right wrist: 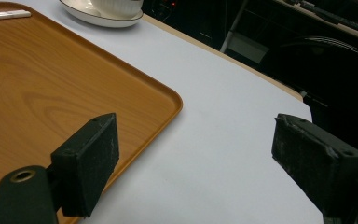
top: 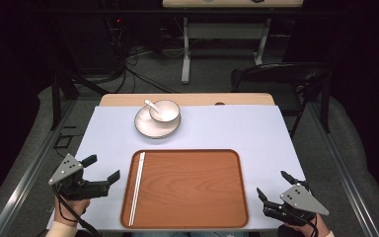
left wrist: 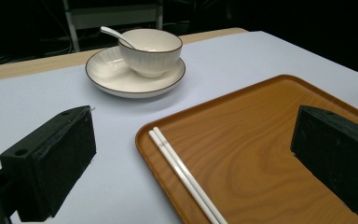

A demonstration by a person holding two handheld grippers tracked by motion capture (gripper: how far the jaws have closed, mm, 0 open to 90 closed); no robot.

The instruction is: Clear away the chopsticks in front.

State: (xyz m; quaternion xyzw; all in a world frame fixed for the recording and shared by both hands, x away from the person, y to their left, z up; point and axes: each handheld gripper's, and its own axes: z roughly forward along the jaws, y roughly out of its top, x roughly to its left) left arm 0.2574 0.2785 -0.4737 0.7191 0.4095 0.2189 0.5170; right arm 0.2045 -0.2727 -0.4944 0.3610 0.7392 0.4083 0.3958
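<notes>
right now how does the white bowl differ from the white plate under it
The deep white ceramic bowl stands tall with steep ribbed sides, while the shallow white ceramic plate is low and wider. The bowl holds a white spoon leaning over its rim; the plate holds the bowl, which sits off-centre on it. Both have a thin dark rim line and stand beyond the brown wooden tray.

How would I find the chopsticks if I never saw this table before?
Look for the big brown wooden tray nearest the person. Along its left edge lie the chopsticks, side by side. They are the only long, thin white sticks; the spoon sits far off in the bowl.
</notes>
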